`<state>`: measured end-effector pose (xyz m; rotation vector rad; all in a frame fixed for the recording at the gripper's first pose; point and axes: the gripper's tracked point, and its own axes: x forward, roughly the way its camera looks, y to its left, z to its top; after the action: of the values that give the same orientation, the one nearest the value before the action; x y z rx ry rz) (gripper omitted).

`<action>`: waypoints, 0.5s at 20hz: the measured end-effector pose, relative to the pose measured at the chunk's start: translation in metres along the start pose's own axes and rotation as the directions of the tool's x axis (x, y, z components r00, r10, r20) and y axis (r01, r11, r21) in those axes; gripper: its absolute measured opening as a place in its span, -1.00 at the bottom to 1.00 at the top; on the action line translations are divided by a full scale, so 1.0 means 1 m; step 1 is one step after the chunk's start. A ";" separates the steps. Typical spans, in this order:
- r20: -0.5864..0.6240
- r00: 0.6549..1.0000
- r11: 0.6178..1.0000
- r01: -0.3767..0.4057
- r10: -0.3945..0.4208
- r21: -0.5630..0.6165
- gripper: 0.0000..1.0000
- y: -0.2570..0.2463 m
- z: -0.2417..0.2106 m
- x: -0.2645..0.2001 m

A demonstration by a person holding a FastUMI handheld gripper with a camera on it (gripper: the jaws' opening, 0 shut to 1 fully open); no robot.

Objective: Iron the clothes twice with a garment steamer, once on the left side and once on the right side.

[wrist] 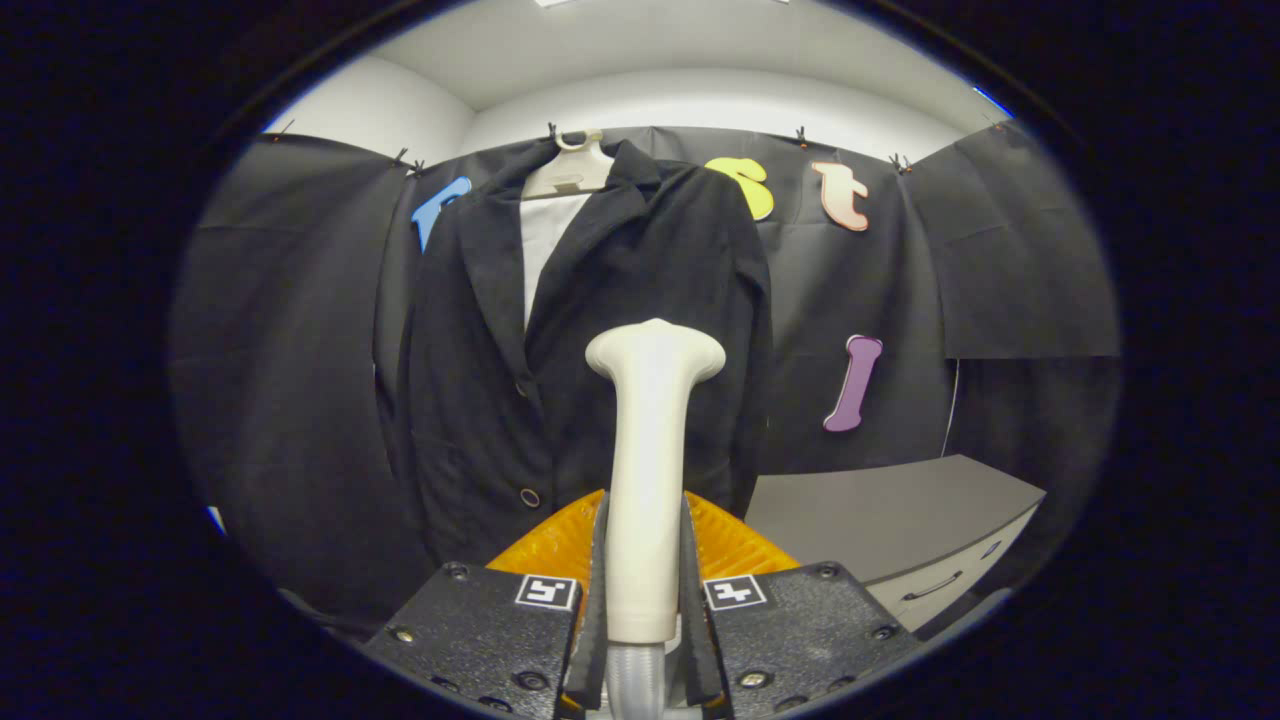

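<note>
Both fingers (600,590) of my claw (643,600) press against the handle of the garment steamer (648,470), one on each side, so I am pinching it firmly between them. It stands upright between the fingers, its wide head at the top, level with the middle of the jacket's front. At the bottom a ribbed hose (636,680) leaves the handle and runs down between the fingers.

Beyond the steamer hangs the dark jacket (590,330), on a pale hanger (570,172) hooked at the top of the black cloth wall (1000,250). It hangs open at the collar, with a white lining or shirt (545,240) showing in the gap; I cannot tell which from here. One button (530,497) sits low on its front, just to the side of my steamer's handle. The steamer head appears to be in front of the jacket's right half as I face it, though whether it touches the fabric I cannot say.

Off to my right, past the jacket's hem, stands a grey cabinet (890,520) with a drawer handle on its front.
</note>
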<state>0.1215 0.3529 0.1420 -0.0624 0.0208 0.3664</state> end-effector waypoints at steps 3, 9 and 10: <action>-0.035 0.999 1.000 0.001 -0.001 -0.023 -0.34 0.002 -0.020 -0.002; -0.104 0.995 0.999 0.002 -0.007 -0.044 -0.34 0.003 -0.064 -0.010; -0.107 0.994 0.999 0.012 -0.016 -0.035 -0.34 0.002 -0.070 -0.013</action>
<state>0.1077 0.3454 0.0723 -0.1164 0.1204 0.3492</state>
